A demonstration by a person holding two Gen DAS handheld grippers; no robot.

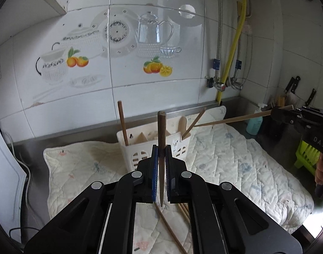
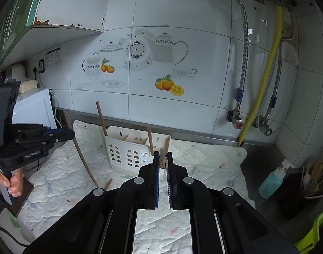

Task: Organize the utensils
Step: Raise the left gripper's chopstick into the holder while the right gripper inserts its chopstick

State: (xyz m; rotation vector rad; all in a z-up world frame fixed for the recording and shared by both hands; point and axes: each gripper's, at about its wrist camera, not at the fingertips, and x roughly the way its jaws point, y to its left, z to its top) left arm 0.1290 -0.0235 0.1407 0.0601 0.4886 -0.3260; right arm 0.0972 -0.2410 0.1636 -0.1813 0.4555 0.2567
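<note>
**Loading chopsticks into the caddy, both grippers carrying**

Holding one chopstick in each gripper above the quilted mat (image 1: 235, 158). Left gripper (image 1: 161, 148) is clamping a dark wooden chopstick (image 1: 161, 131) upright, with the tapered tip hanging down between the finger bases and the butt end standing above the pads. Right gripper (image 2: 163, 155) is clenching a lighter chopstick (image 1: 235, 119) near its butt end; from the left wrist view the stick is running nearly level, its tip reaching toward the right compartment of the white slotted caddy (image 1: 140, 152).

Caddy is standing on the mat near the back wall. Two sticks are already leaning in it: one (image 1: 122, 122) in the left compartment, one (image 1: 195, 122) in the right. More loose chopsticks (image 1: 169, 228) are lying on the mat beneath the left gripper.

Judgement: the insertion step is in hand, roughly midway through the task.

Notes for doing it well:
- Right stick is lying too flat to drop in; tilting its tip downward before lowering seems necessary.
- Aiming for open space beside the leaning stick, not onto it.
- Left stick is already vertical; centring it over a compartment, then lowering before releasing, should avoid bouncing.
- Light plastic caddy is likely to tip if a rim is struck sideways.
</note>
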